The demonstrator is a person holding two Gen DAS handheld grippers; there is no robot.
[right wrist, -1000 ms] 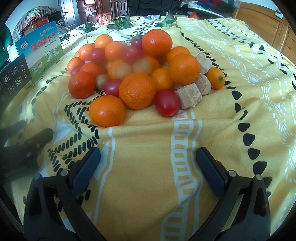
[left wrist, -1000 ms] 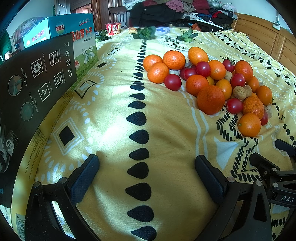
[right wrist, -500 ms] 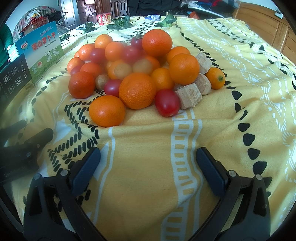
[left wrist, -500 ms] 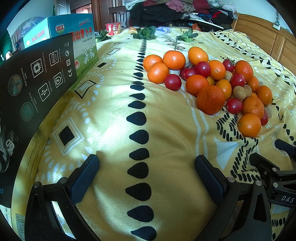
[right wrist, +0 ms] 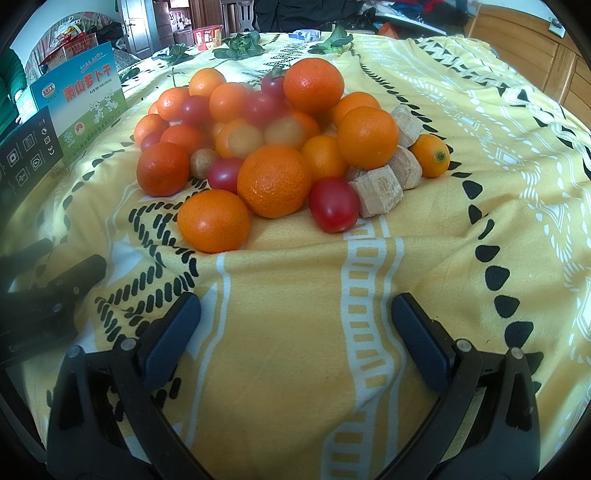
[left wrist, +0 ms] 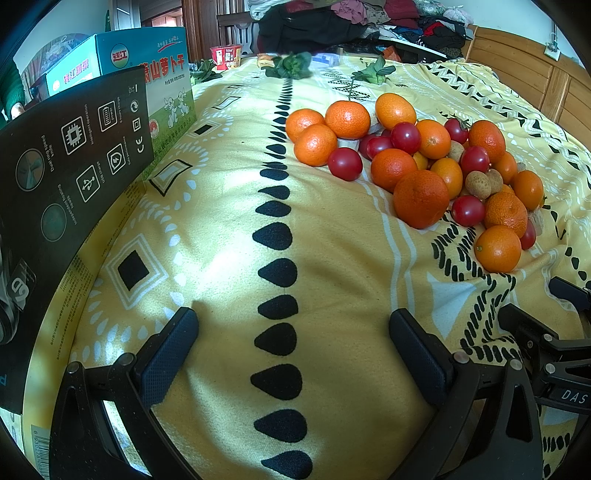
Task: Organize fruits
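A pile of fruit (right wrist: 273, 147) lies on a yellow patterned bedspread (right wrist: 295, 332): oranges (right wrist: 274, 180), red cherry tomatoes (right wrist: 333, 204), a kumquat (right wrist: 430, 155), small brown round fruits (right wrist: 202, 162) and pale brown chunks (right wrist: 376, 192). In the left wrist view the pile (left wrist: 424, 173) is at the upper right. My right gripper (right wrist: 295, 332) is open and empty, just in front of the pile. My left gripper (left wrist: 291, 343) is open and empty over bare cloth, left of the pile. The right gripper's frame shows at the left view's right edge (left wrist: 546, 343).
A black printed box (left wrist: 66, 177) and a blue-green carton (left wrist: 147, 85) stand along the left side. Green leafy sprigs (left wrist: 291, 64) and a red cup (left wrist: 226, 57) lie at the far end. A wooden headboard (left wrist: 535, 74) and heaped clothes (left wrist: 351, 18) are behind.
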